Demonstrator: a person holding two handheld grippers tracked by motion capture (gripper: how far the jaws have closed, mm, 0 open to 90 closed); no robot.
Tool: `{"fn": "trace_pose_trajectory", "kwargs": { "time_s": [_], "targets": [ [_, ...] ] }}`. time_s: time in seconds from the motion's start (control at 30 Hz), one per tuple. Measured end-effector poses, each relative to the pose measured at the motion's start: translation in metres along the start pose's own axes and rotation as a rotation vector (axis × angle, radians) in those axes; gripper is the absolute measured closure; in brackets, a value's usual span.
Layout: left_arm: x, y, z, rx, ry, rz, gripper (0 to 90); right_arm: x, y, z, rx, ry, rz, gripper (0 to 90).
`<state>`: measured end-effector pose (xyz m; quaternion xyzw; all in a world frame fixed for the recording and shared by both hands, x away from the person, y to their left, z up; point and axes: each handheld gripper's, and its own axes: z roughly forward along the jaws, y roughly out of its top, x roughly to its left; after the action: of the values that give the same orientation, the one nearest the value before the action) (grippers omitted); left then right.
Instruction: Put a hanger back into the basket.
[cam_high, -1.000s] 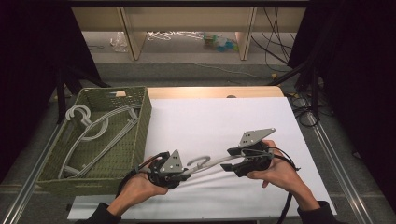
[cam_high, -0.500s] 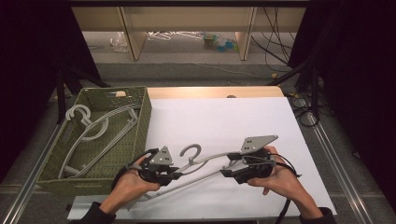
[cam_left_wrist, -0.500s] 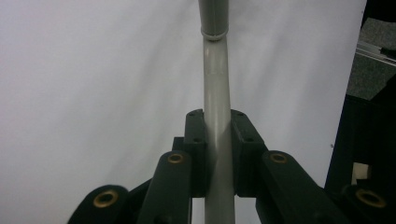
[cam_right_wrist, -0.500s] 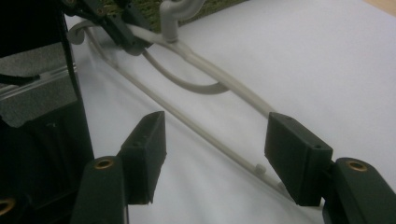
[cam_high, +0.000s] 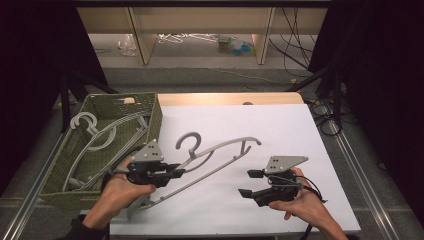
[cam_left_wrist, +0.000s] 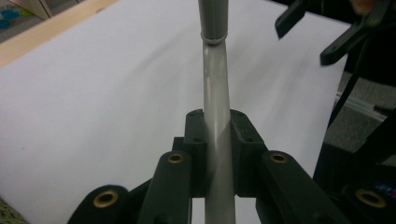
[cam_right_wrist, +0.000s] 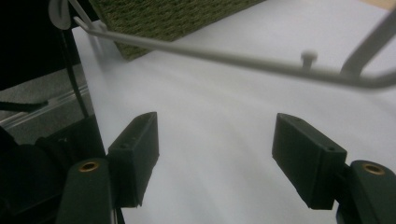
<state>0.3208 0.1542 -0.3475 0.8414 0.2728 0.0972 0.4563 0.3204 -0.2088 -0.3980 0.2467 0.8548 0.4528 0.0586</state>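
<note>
No legible writing or labels | grey plastic hanger (cam_high: 215, 157) with curved hook, raised over white sheet (cam_high: 280, 125) beside green woven basket (cam_high: 107, 102) | left gripper (cam_left_wrist: 217, 140) clamped on hanger's bar | right gripper (cam_high: 250, 182) spread wide, holding nothing

Overhead looks forward; gripper views close, blurry.
</note>
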Motion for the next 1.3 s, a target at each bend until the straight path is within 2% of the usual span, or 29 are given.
{"fn": "trace_pose_trajectory", "kwargs": {
  "time_s": [0.2, 0.23, 0.33, 0.37, 0.4, 0.43, 0.5, 0.53, 0.57, 0.6, 0.63, 0.67, 0.7, 0.73, 0.77, 0.8, 0.87, 0.9, 1.03, 1.13, 1.2, 1.23, 1.3],
  "targets": [
    [0.005, 0.021, -0.034, -0.051, 0.049, 0.015, 78.9, -0.001, -0.01, -0.002, -0.009, -0.018, 0.024, 29.8],
    [0.005, 0.023, -0.038, -0.055, 0.052, 0.008, 78.9, -0.001, -0.012, -0.002, -0.007, -0.017, 0.027, 29.8],
    [0.011, 0.028, -0.052, -0.048, 0.088, 0.031, 78.9, 0.0, -0.014, -0.001, -0.005, -0.015, 0.026, 29.7],
    [0.013, 0.03, -0.057, -0.028, 0.114, 0.019, 78.9, 0.0, -0.014, -0.001, 0.001, -0.009, 0.026, 29.8],
    [0.016, 0.031, -0.062, -0.04, 0.128, 0.029, 78.9, 0.0, -0.015, 0.0, 0.004, -0.009, 0.023, 29.7],
    [0.019, 0.032, -0.067, -0.041, 0.144, 0.017, 78.9, 0.0, -0.015, 0.0, 0.005, -0.01, 0.022, 29.8],
    [0.029, 0.033, -0.078, -0.041, 0.181, 0.033, 78.9, 0.001, -0.015, 0.0, 0.006, -0.006, 0.021, 29.8],
    [0.034, 0.033, -0.084, -0.024, 0.197, 0.04, 78.9, 0.001, -0.015, 0.0, 0.007, -0.007, 0.025, 29.8],
    [0.039, 0.032, -0.089, -0.023, 0.221, 0.033, 78.9, 0.0, -0.015, 0.0, 0.009, -0.009, 0.028, 29.8],
    [0.045, 0.031, -0.093, -0.034, 0.236, 0.034, 78.9, 0.0, -0.015, 0.0, 0.01, -0.009, 0.031, 29.8],
    [0.05, 0.03, -0.099, -0.015, 0.254, 0.013, 78.9, 0.0, -0.016, 0.0, 0.007, -0.012, 0.03, 29.8],
    [0.055, 0.027, -0.101, -0.035, 0.279, -0.011, 78.9, 0.0, -0.016, 0.0, 0.009, -0.009, 0.034, 29.8],
    [0.061, 0.026, -0.106, -0.022, 0.299, -0.016, 78.9, 0.0, -0.016, 0.0, 0.008, -0.01, 0.032, 29.8],
    [0.069, 0.024, -0.108, -0.04, 0.304, -0.013, 78.9, -0.001, -0.016, 0.0, 0.007, -0.012, 0.03, 29.8],
    [0.074, 0.021, -0.114, -0.012, 0.325, -0.036, 78.9, -0.001, -0.017, 0.0, 0.009, -0.012, 0.033, 29.8],
    [0.081, 0.02, -0.115, -0.045, 0.343, -0.032, 79.0, -0.001, -0.017, 0.001, 0.01, -0.011, 0.034, 29.8],
    [0.094, 0.015, -0.123, -0.037, 0.365, -0.044, 78.9, -0.001, -0.018, 0.001, 0.016, -0.008, 0.038, 29.8],
    [0.099, 0.013, -0.125, -0.056, 0.375, -0.056, 78.9, -0.002, -0.018, 0.001, 0.017, -0.008, 0.039, 29.8],
    [0.117, 0.005, -0.135, -0.069, 0.42, -0.077, 78.9, -0.003, -0.018, 0.002, 0.017, -0.012, 0.035, 29.8],
    [0.128, -0.004, -0.136, -0.052, 0.463, -0.075, 78.9, -0.003, -0.018, 0.002, 0.015, -0.009, 0.03, 29.7],
    [0.136, -0.011, -0.135, -0.042, 0.477, -0.094, 78.9, -0.003, -0.018, 0.001, 0.015, -0.005, 0.032, 29.2],
    [0.14, -0.015, -0.135, -0.028, 0.481, -0.088, 78.9, -0.003, -0.018, 0.0, 0.016, -0.007, 0.04, 29.0],
    [0.146, -0.023, -0.134, -0.03, 0.49, -0.116, 78.9, -0.004, -0.018, 0.0, 0.013, -0.011, 0.042, 28.8]
  ]
}}
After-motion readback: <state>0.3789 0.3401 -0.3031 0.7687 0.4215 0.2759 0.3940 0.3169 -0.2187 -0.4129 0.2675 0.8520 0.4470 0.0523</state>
